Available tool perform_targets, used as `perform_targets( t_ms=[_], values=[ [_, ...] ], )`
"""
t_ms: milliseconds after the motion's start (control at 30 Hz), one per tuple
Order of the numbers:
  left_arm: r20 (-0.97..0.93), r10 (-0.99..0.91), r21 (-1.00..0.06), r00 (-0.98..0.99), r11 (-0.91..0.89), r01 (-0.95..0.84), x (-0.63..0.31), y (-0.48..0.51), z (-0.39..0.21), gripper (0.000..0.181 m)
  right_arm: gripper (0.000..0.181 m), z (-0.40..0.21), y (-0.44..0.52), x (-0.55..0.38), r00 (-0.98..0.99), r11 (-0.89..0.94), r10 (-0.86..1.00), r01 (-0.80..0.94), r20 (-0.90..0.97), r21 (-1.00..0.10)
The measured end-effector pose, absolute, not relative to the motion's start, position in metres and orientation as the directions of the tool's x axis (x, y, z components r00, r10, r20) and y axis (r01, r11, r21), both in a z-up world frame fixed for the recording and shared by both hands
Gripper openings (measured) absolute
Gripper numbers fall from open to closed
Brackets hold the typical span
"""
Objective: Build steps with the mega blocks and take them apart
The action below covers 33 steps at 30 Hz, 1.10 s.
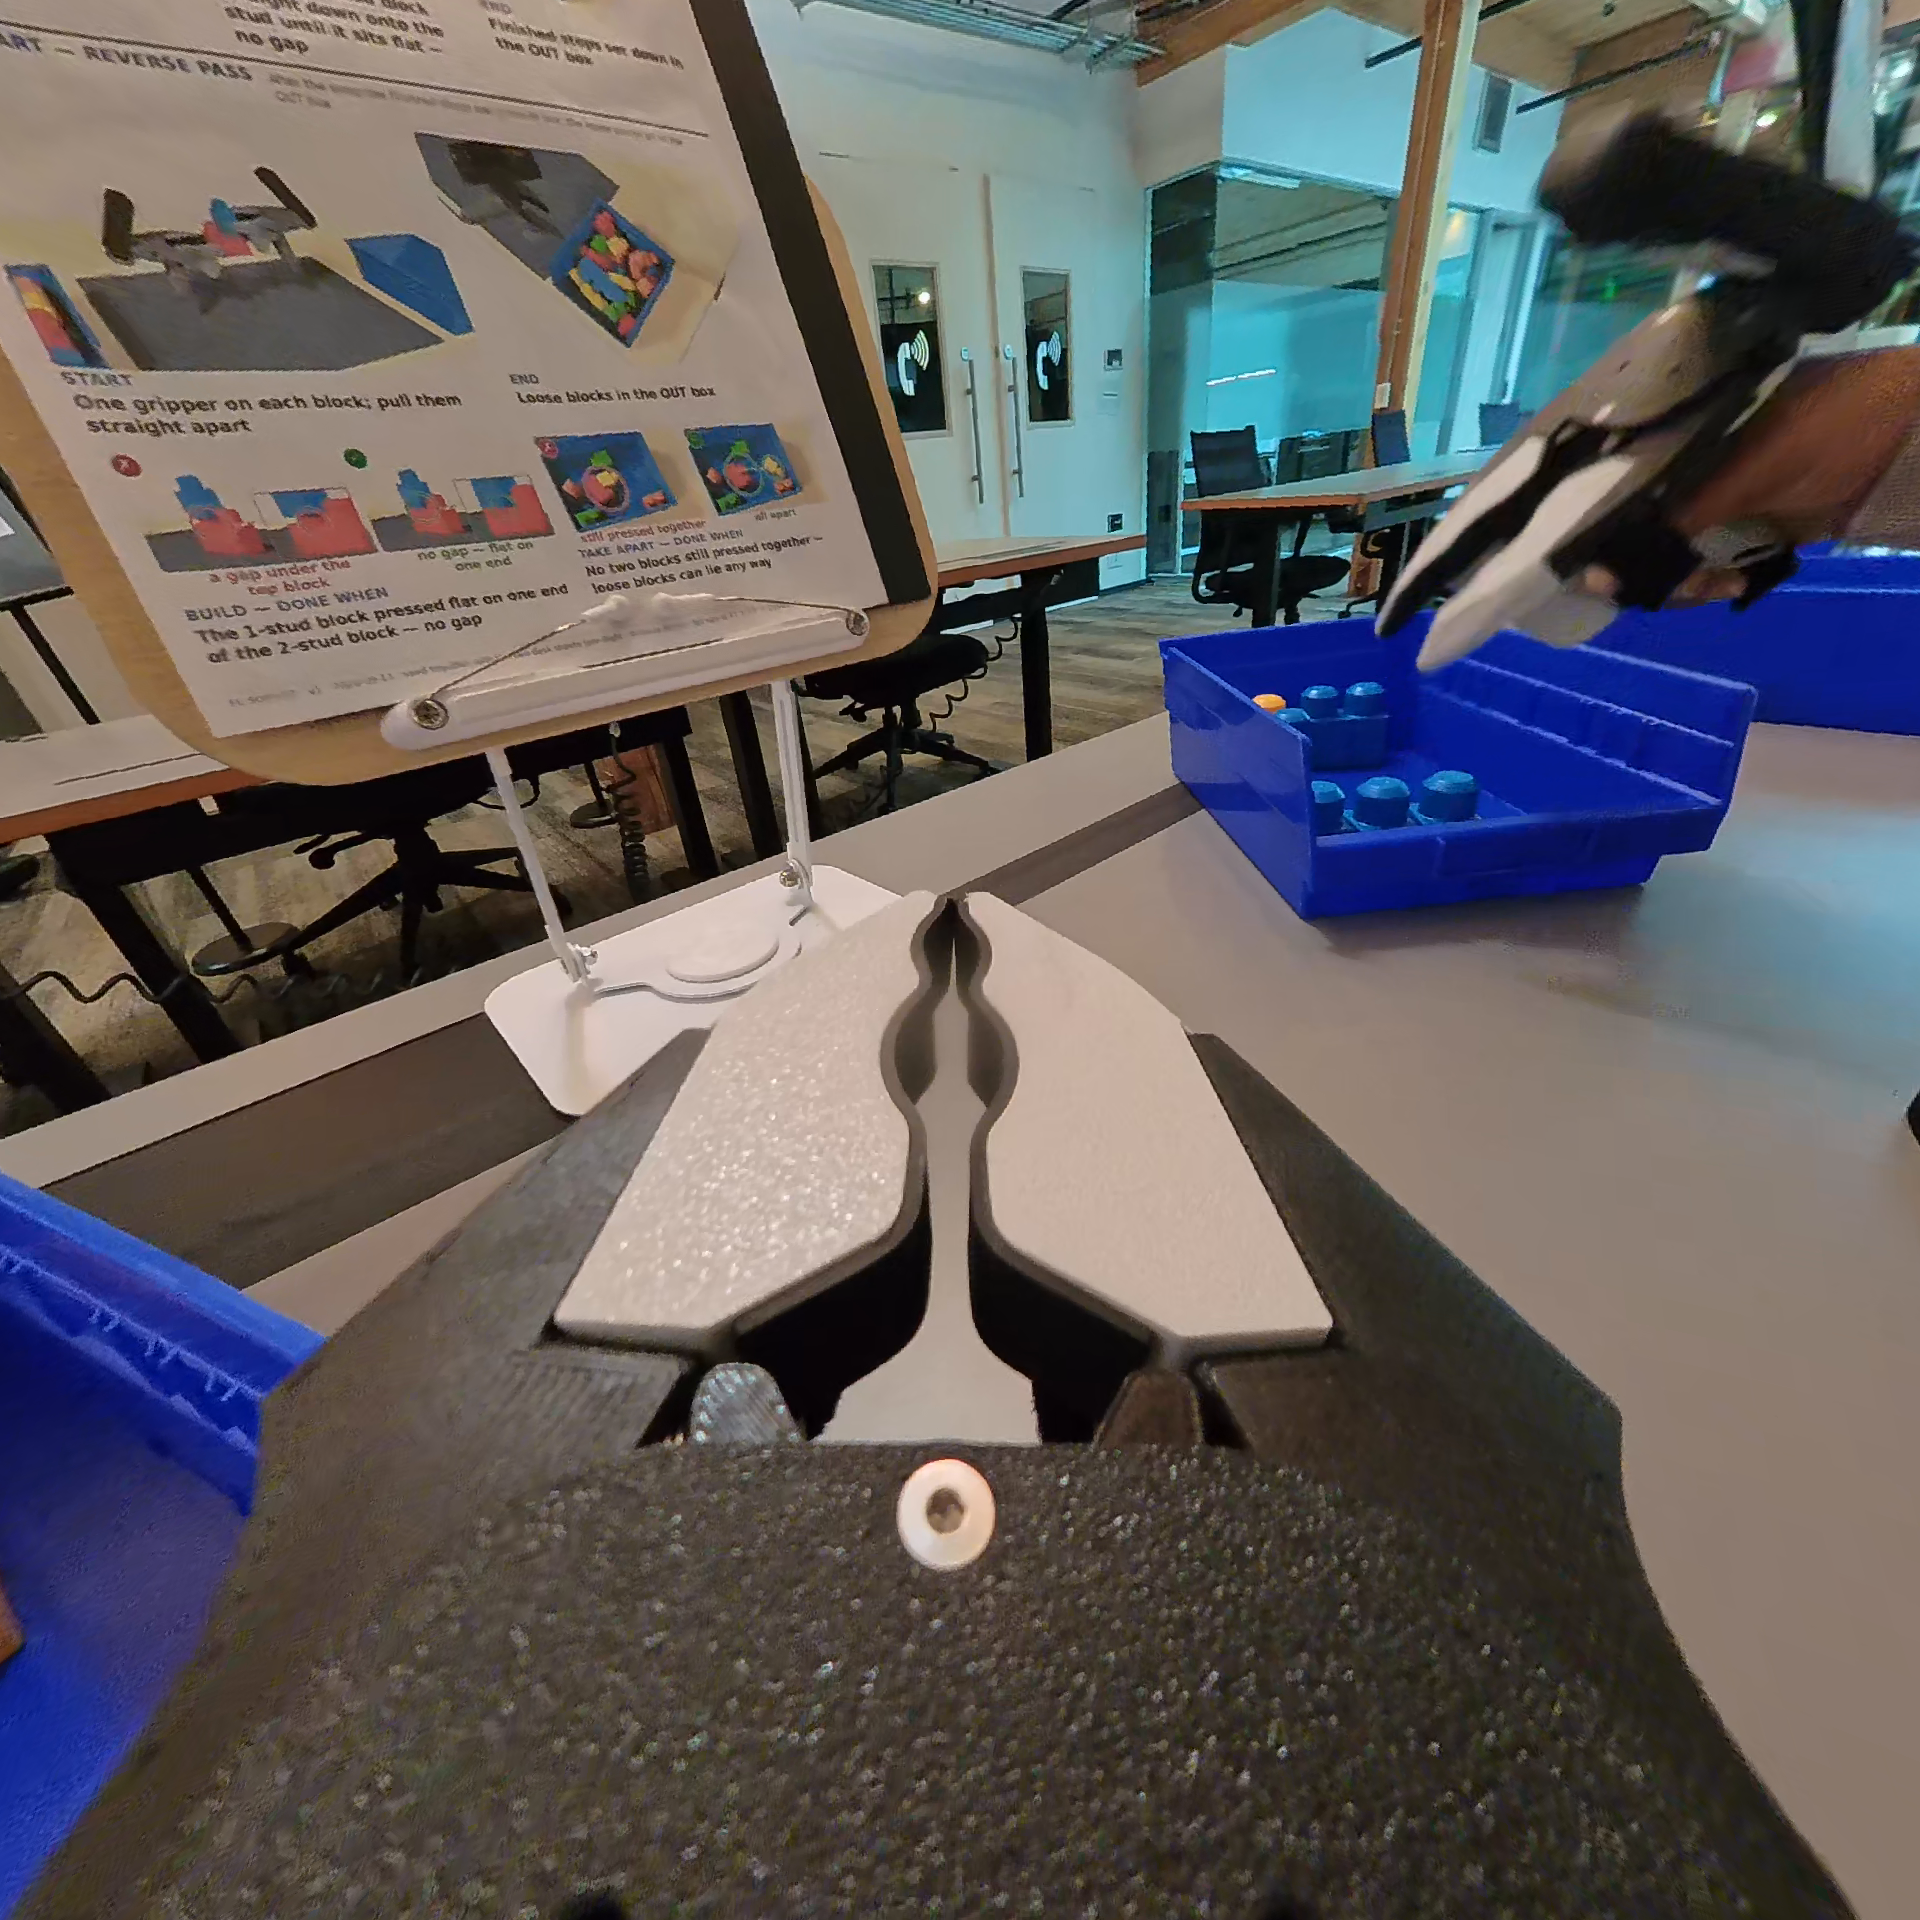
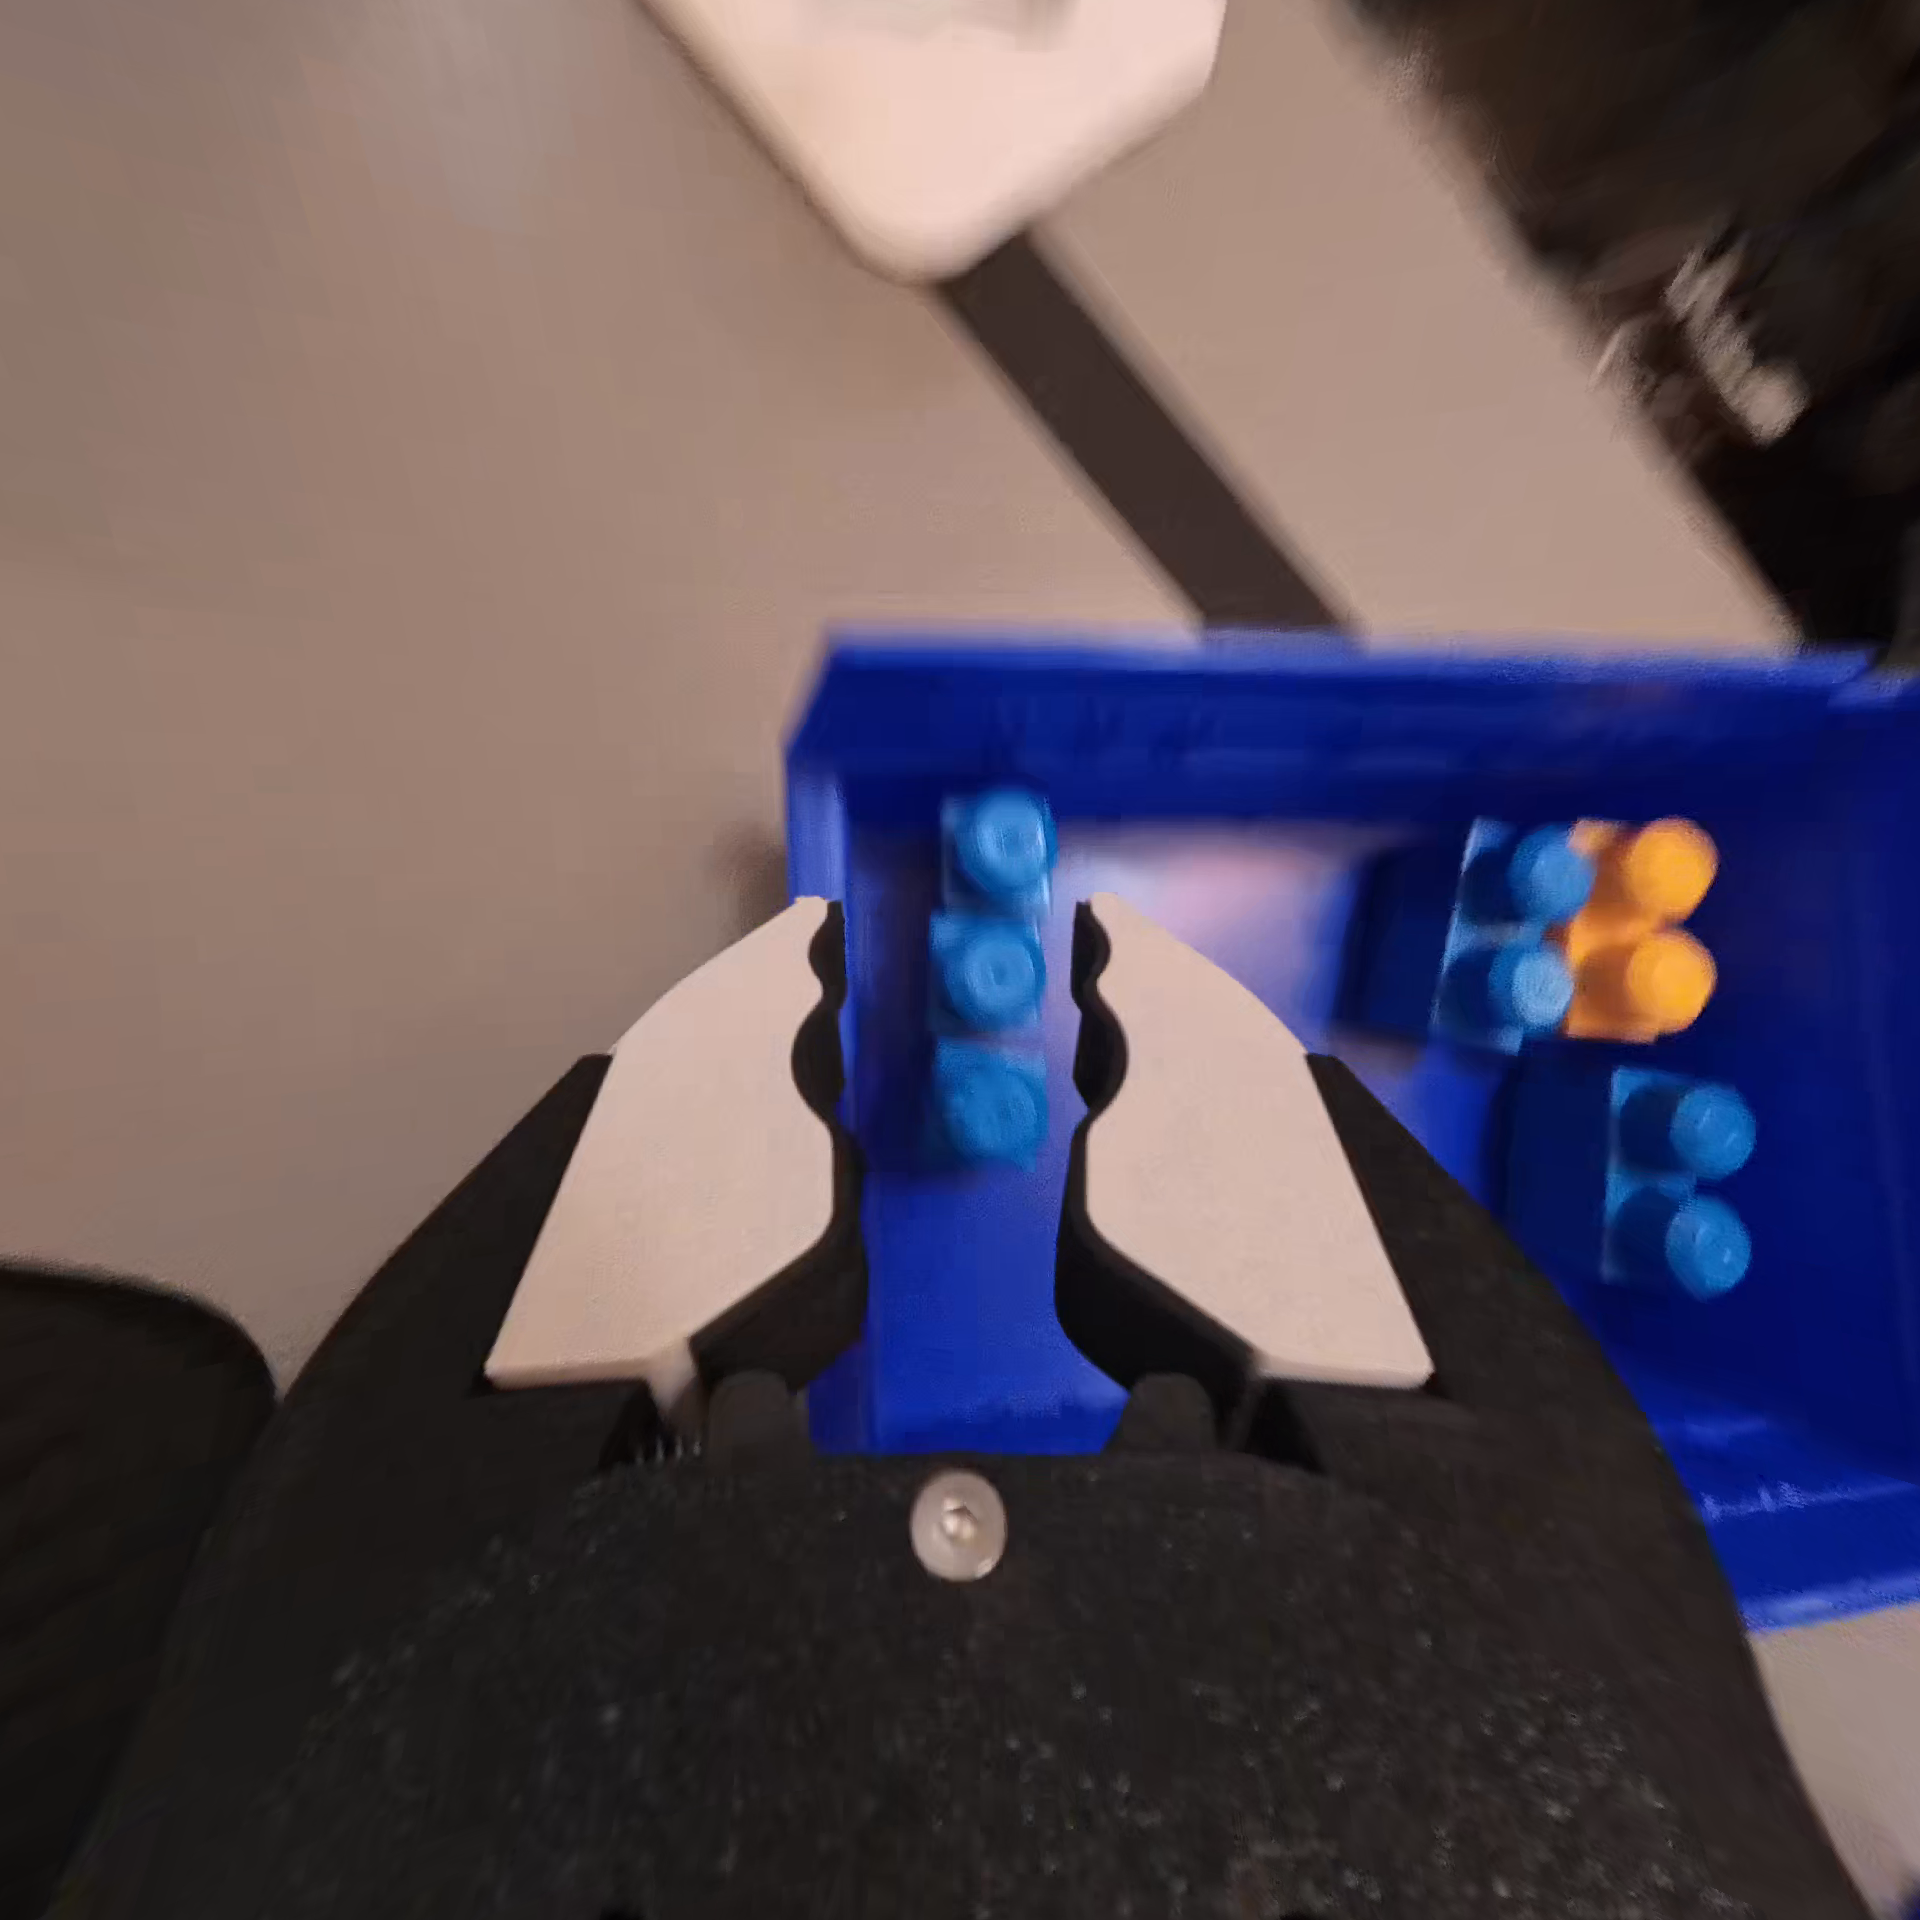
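A blue bin (image 2: 1299, 717) on the grey table holds mega blocks. A blue three-stud block (image 2: 992, 982) lies by its left wall. A blue two-stud block (image 2: 1527, 930) sits against an orange block (image 2: 1652, 925), and another blue two-stud block (image 2: 1683, 1184) lies nearer. My right gripper (image 2: 958, 920) is open and empty, hovering above the three-stud block with its fingers either side of it in the view. In the left wrist view it (image 1: 1418, 639) hangs over the bin (image 1: 1475, 862). My left gripper (image 1: 954, 914) is shut and empty, low over the table.
A white stand (image 1: 665, 977) with an instruction sheet on a board (image 1: 416, 343) stands just beyond my left gripper. A second blue bin (image 1: 114, 1382) is at the left edge, another (image 1: 1849, 623) at the far right. A dark seam (image 2: 1132, 447) crosses the table. There is about 35 cm between the tips of the two grippers. To reach the dark seam (image 2: 1132, 447) in a straight line is about 20 cm for my right fingers, about 40 cm for my left.
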State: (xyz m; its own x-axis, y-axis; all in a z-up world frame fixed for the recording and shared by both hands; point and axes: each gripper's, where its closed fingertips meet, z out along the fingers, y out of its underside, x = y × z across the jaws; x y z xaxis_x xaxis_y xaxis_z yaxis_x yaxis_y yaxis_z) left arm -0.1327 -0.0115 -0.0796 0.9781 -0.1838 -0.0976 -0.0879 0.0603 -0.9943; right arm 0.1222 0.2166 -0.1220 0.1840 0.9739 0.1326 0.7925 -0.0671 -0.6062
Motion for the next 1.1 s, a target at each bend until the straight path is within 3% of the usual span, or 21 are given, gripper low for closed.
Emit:
perform_targets(
  t_ms=[133,333,500,667,867,1100],
  values=[
    [-0.094,-0.156,-0.994,0.983,0.063,-0.085,-0.139,-0.012,-0.078,0.0,0.033,-0.039,0.179,0.066,0.297,0.012,0.942,0.432,0.155,-0.902],
    [-0.112,-0.052,-0.993,0.992,0.05,-0.11,-0.166,-0.014,-0.078,0.0,0.0,-0.017,0.121,0.022,0.451,0.017,0.892,0.009,0.019,-1.0],
    [-0.186,0.185,-0.983,0.965,-0.031,-0.183,-0.227,-0.025,-0.075,0.006,0.0,-0.067,0.1,-0.001,0.467,0.04,0.883,0.029,0.049,-0.999],
    [-0.232,0.448,-0.971,0.863,-0.16,-0.178,-0.31,-0.048,-0.074,0.036,0.0,-0.091,0.091,-0.011,0.396,0.086,0.91,0.097,0.118,-0.992],
    [-0.061,0.562,-0.946,0.825,-0.297,0.133,-0.385,-0.057,-0.115,0.066,0.0,-0.094,0.085,-0.009,0.351,0.082,0.93,0.095,0.11,-0.992],
    [0.016,0.597,-0.828,0.802,-0.442,0.346,-0.415,-0.039,-0.168,0.064,0.0,-0.09,0.083,-0.005,0.339,0.083,0.935,0.083,0.106,-0.993]
  ],
)
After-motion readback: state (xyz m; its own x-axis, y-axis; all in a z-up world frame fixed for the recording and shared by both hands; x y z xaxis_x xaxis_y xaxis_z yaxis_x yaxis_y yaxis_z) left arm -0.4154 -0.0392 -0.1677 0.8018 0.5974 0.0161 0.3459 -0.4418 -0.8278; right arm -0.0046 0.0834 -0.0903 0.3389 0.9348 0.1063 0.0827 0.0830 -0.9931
